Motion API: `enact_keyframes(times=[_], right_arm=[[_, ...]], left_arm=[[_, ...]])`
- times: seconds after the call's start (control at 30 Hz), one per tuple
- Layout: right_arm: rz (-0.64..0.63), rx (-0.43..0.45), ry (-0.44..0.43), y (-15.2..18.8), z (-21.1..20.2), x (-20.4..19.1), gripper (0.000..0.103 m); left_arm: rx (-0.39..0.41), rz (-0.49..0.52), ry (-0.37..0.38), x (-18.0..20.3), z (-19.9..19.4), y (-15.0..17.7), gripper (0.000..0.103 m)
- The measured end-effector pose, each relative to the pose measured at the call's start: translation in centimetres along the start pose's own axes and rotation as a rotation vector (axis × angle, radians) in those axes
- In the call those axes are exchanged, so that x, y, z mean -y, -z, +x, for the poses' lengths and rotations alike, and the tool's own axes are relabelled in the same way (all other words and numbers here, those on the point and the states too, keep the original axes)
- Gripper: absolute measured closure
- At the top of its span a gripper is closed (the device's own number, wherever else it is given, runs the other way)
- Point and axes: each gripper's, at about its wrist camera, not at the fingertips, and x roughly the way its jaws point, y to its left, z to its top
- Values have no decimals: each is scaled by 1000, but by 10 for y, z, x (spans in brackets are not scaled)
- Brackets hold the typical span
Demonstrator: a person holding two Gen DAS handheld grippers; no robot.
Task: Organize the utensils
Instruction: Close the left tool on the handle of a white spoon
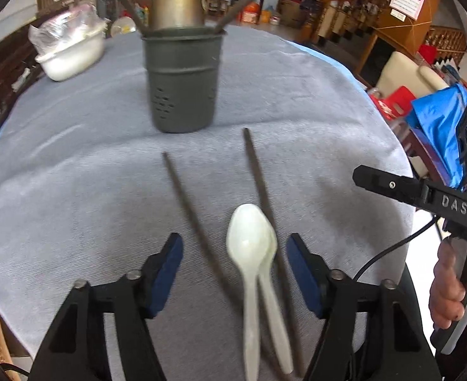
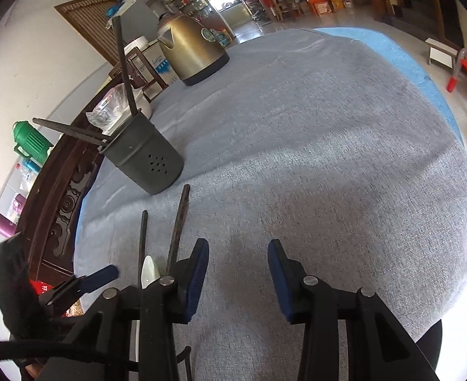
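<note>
A dark grey utensil holder (image 1: 182,82) stands on the grey cloth with two dark chopsticks leaning out of it; it also shows in the right wrist view (image 2: 147,158). Two loose dark chopsticks (image 1: 189,209) (image 1: 262,190) lie in front of it. Two pale white spoons (image 1: 249,244), one on the other, lie between them. My left gripper (image 1: 235,265) is open just above the spoons, its pads either side of them. My right gripper (image 2: 238,273) is open and empty over bare cloth, right of the chopsticks (image 2: 177,231) and spoon (image 2: 149,271).
A brass-coloured kettle (image 2: 192,50) stands behind the holder. A white bowl wrapped in plastic (image 1: 71,54) sits at the table's far left. The round table's edge (image 2: 423,73) curves along the right. A dark carved wooden bench (image 2: 62,184) runs along the left.
</note>
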Motion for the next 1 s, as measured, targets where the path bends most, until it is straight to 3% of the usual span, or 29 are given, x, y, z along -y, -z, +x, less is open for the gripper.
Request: enact_keyframes(times=[0.07, 0.13, 0.2, 0.33, 0.7, 0.83, 1.0], right_arm=[[-4, 2, -3, 1, -1, 1, 61], [-3, 4, -10, 1, -1, 1, 61], [-2, 4, -16, 2, -2, 1, 61], [-4, -5, -31, 3, 2, -4, 61], [-83, -34, -95, 12, 6, -35, 61], [-140, -79, -143, 19, 15, -61, 61], [-242, -93, -128, 24, 28, -95, 61]], left_arm=[[-22, -7, 21, -1, 9, -2, 53], [-7, 1, 25, 0, 11, -3, 58], [-10, -2, 40, -1, 14, -4, 73], [-27, -28, 62, -6, 22, -3, 91], [42, -93, 23, -39, -4, 10, 93], [76, -144, 26, -58, -20, 13, 93], [101, -177, 22, -78, -33, 18, 93]])
